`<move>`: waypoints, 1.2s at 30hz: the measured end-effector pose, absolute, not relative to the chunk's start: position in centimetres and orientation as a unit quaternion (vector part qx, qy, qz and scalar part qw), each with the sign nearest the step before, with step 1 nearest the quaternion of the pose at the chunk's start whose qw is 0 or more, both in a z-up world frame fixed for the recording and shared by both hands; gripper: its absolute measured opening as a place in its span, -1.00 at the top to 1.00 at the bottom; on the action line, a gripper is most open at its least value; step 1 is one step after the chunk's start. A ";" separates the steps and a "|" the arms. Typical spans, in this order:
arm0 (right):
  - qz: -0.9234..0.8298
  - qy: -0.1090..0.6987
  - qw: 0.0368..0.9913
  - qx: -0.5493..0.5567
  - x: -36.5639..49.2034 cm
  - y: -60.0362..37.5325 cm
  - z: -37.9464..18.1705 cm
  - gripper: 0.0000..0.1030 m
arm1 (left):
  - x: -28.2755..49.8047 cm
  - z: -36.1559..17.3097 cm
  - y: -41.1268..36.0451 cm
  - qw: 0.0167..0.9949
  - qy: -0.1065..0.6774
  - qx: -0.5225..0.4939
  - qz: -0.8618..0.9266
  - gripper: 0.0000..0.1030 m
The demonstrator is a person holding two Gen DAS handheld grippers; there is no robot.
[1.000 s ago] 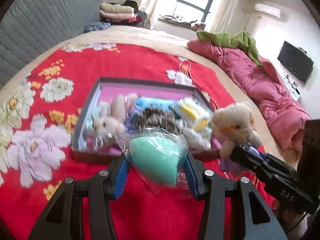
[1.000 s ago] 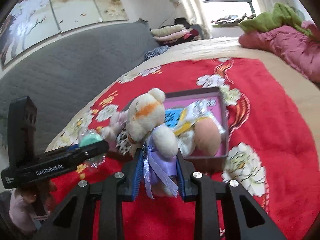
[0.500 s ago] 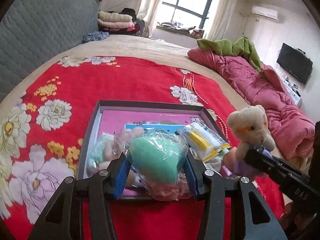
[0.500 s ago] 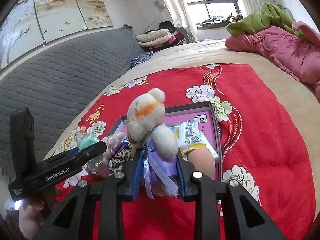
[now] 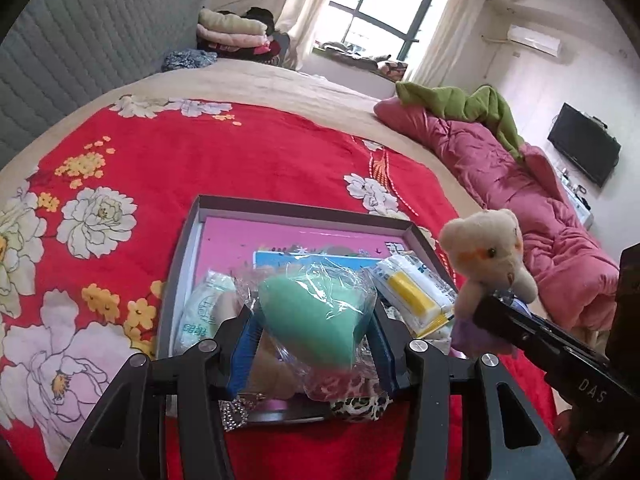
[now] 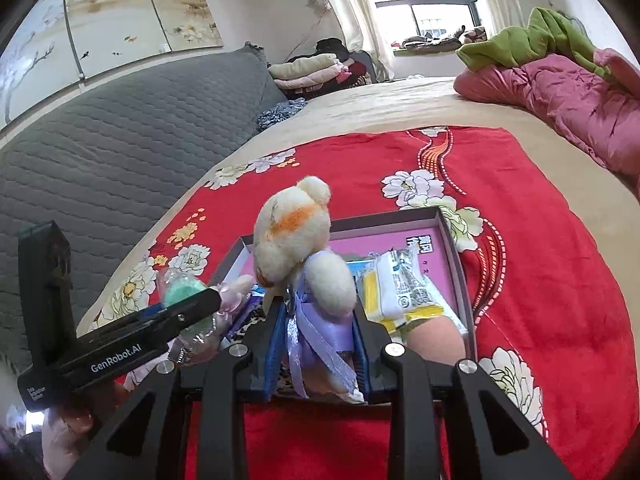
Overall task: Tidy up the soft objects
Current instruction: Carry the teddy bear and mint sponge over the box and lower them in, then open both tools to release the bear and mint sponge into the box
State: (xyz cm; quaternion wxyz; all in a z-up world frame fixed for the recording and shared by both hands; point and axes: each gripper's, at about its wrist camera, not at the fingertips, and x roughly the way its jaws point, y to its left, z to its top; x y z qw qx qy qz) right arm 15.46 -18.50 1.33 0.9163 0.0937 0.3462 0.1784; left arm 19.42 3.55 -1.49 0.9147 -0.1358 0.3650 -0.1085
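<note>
My left gripper [image 5: 312,344] is shut on a green sponge in clear plastic wrap [image 5: 316,312] and holds it over the near part of the grey box with a pink bottom [image 5: 300,210]. My right gripper [image 6: 318,344] is shut on a cream teddy bear in a purple dress [image 6: 298,236], held above the box's near edge [image 6: 452,236]. The bear also shows in the left wrist view [image 5: 490,252]. In the box lie a yellow and white packet [image 5: 412,292], a leopard-print piece [image 5: 356,404], a white packet [image 5: 204,312] and a peach-coloured soft thing [image 6: 436,336].
The box sits on a red flowered blanket [image 5: 240,160] on a bed. A pink quilt [image 5: 520,184] with a green cloth lies at the right. A grey quilted headboard [image 6: 100,152] and folded clothes [image 5: 236,32] stand behind.
Both grippers have moved forward and up over the box with their loads still held. More of the box's pink bottom shows now.
</note>
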 end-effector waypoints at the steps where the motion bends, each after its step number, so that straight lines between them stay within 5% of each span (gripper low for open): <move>1: 0.179 0.347 0.916 0.094 15.5 -18.4 1.3 0.41 | 19.5 -1.5 3.5 0.914 0.366 -0.135 -0.110 0.00; 14: 0.167 0.400 0.899 0.061 17.8 -16.3 -2.2 0.39 | 20.9 -3.4 2.4 0.908 0.386 -0.115 -0.116 -0.03; 20: 0.139 0.392 0.907 0.059 17.7 -17.0 -2.3 -0.02 | 21.3 -3.7 2.5 0.908 0.386 -0.119 -0.111 -0.19; 27: 0.126 0.371 0.916 0.082 16.7 -19.2 -0.7 -0.09 | 21.4 -3.8 2.2 0.911 0.380 -0.112 -0.113 -0.45; 36: 0.126 0.345 0.926 0.084 14.9 -21.1 1.5 -0.10 | 20.6 -2.3 3.1 0.924 0.342 -0.127 -0.113 -0.48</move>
